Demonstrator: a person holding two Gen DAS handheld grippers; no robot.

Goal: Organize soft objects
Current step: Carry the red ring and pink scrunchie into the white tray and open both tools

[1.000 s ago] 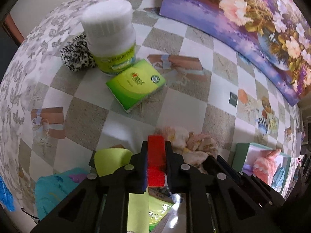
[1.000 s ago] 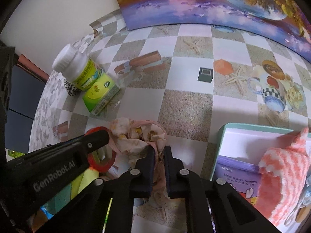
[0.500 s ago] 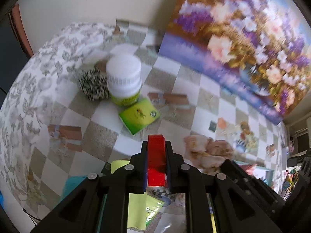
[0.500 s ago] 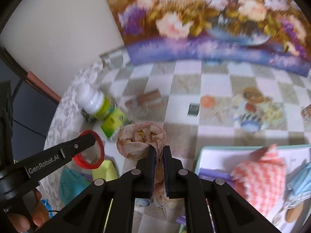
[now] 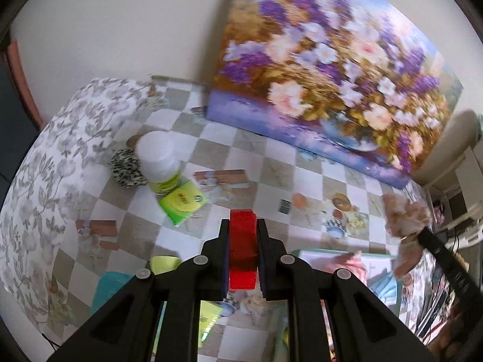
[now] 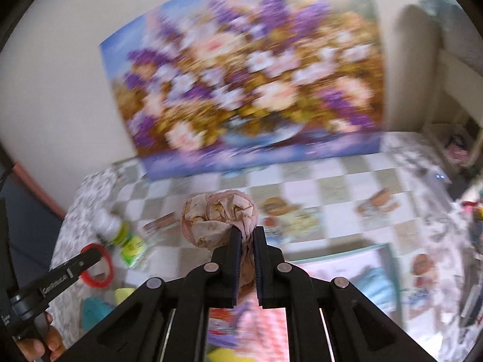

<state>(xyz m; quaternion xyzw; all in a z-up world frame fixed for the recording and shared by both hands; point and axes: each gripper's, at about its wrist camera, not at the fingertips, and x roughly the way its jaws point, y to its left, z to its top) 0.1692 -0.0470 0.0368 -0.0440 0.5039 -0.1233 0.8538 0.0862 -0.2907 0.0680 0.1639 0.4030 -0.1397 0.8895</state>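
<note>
Floral cloth scrunchie (image 6: 219, 221) hangs pinched between the right gripper (image 6: 247, 235) fingers, lifted above the checked tablecloth (image 6: 332, 187). Left gripper (image 5: 243, 229) is clamped on a red ring (image 5: 242, 253); a teal box (image 6: 374, 252) lies below.

On your surface (image 5: 229, 193), the bottle (image 5: 158, 163) stands before the wall, the packet (image 5: 183, 201) just before it, the painting (image 5: 335, 69) behind.
</note>
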